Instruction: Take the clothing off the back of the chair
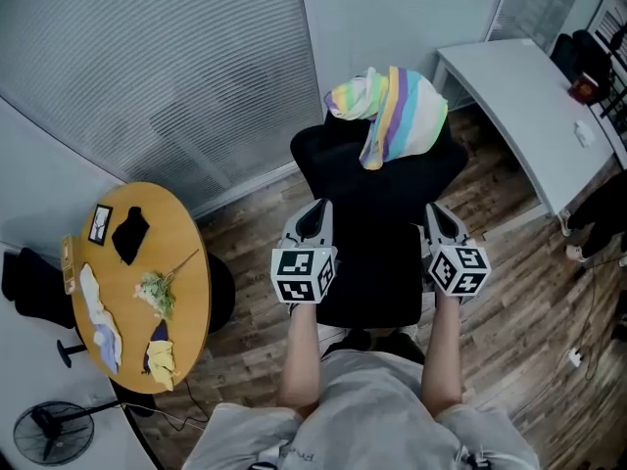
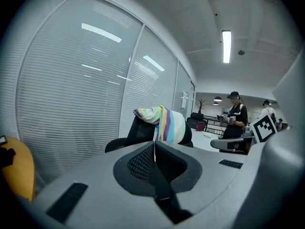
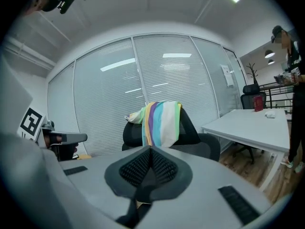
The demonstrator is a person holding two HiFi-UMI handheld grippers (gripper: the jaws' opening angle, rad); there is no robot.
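Broadly, the room is closed off by a wall of blinds, in front of which a black chair is stood with its seat turned toward the person, so that the backrest is met head-on. A white tabletop is set to the chair's right and a round wooden tabletop, strewn with small items, to its left; neither appears to be needed for the task. The clothing, a pastel-striped piece, is draped over the top edge of the backrest, with one fold hung down the front, and is judged to be kept there by its own weight alone, so a lift up and over should be enough to free it. The left gripper and the right gripper are held side by side over the seat, both aimed at the backrest and well short of the fabric. The jaws of each are seen pressed together with nothing between them, so they will have to be spread before any fold can be pinched. The paired, level stance is read as an approach by both hands, the removal not yet begun.
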